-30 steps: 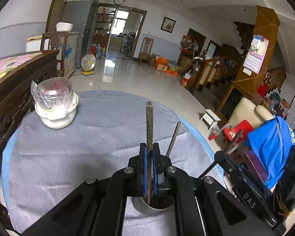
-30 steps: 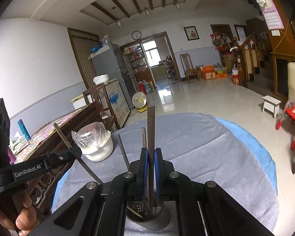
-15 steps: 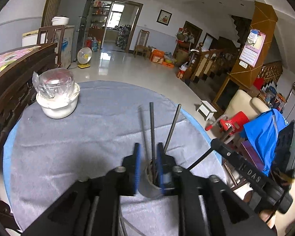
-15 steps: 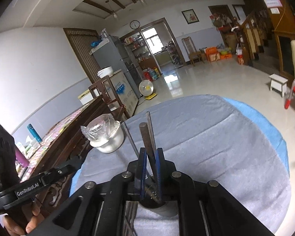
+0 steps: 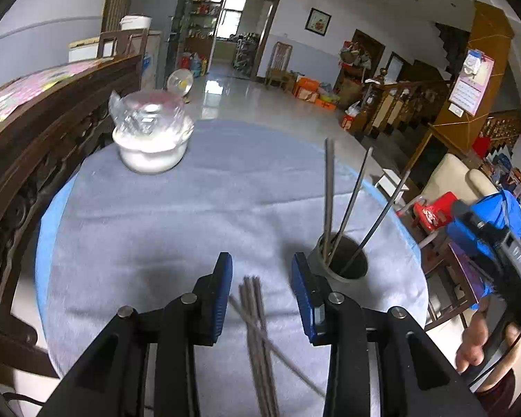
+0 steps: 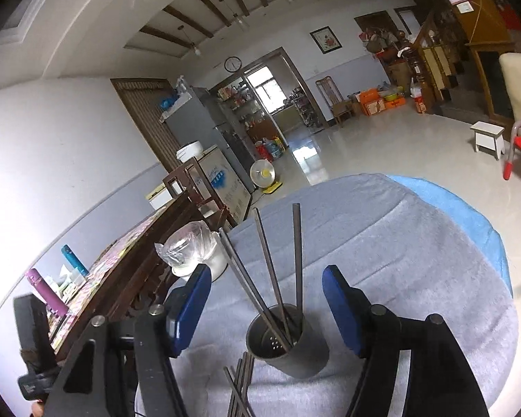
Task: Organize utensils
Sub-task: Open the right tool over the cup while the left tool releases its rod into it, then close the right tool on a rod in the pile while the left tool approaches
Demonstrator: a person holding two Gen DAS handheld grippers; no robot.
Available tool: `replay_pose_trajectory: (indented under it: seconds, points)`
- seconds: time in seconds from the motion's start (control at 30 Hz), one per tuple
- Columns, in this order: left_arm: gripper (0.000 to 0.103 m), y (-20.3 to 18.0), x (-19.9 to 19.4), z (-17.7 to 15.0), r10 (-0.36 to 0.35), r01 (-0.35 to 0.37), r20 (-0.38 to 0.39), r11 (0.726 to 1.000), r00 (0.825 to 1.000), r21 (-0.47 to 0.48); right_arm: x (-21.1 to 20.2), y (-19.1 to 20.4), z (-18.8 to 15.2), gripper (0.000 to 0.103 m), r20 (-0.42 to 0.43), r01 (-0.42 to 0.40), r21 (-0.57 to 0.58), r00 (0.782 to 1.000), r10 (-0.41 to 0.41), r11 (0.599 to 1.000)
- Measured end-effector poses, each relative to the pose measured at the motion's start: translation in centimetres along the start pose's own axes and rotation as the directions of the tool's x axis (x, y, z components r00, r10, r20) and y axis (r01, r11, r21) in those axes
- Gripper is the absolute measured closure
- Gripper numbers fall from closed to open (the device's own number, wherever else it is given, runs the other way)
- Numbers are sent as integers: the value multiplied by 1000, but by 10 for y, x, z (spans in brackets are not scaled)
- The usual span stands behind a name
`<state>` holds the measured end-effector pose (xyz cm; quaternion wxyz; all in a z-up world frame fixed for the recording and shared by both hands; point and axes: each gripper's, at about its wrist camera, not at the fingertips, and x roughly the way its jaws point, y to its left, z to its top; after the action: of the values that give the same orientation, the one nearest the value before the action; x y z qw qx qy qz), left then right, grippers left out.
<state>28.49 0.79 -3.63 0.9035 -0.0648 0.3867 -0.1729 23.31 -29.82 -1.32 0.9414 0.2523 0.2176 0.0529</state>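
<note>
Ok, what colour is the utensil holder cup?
Dark grey metal cup, clearest in the right wrist view.

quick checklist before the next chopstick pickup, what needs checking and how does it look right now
1. Left gripper open and empty: ok.
2. Right gripper open and empty: ok.
3. Loose chopsticks on the cloth lie between the left gripper's fingers: ok.
4. Loose chopsticks lie separate for a clean single pick: not ok, they overlap in a bundle.
5. Metal cup upright with room inside: ok.
6. Chopsticks already in the cup lean clear of the entry path: cannot tell.
</note>
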Motion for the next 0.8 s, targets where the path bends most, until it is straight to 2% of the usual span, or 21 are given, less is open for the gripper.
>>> replay_pose_trajectory:
  seconds: [0.1,0.3,0.37,0.5,0.57,0.67,0.8]
  points:
    - [58,7,-1,-12,20,-21,-13,1000,1000,-10,-12,-2,-4,32,17,8,4,1000,-8,1000]
    - [57,27,1,-33,54,-57,-59,997,997,-50,-23,0,-18,34,-23,2,-32,1000,-3,999]
    - [57,34,1,-39,61,-66,-69,995,996,-70,-25,2,-24,39,-39,-12,-49,999,10,999]
    - [57,46,0,-52,81,-90,-86,991,993,-99,-20,12,-41,61,-116,-42,-104,993,29,994]
    - [57,50,0,-58,87,-97,-103,990,991,-104,-10,16,-56,63,-190,-68,-122,981,44,990]
    - [57,53,5,-68,94,-108,-135,989,986,-101,12,21,-82,63,-309,-104,-118,949,63,988]
    - [57,58,11,-80,91,-111,-171,988,981,-110,45,21,-116,66,-448,-127,-88,891,74,988]
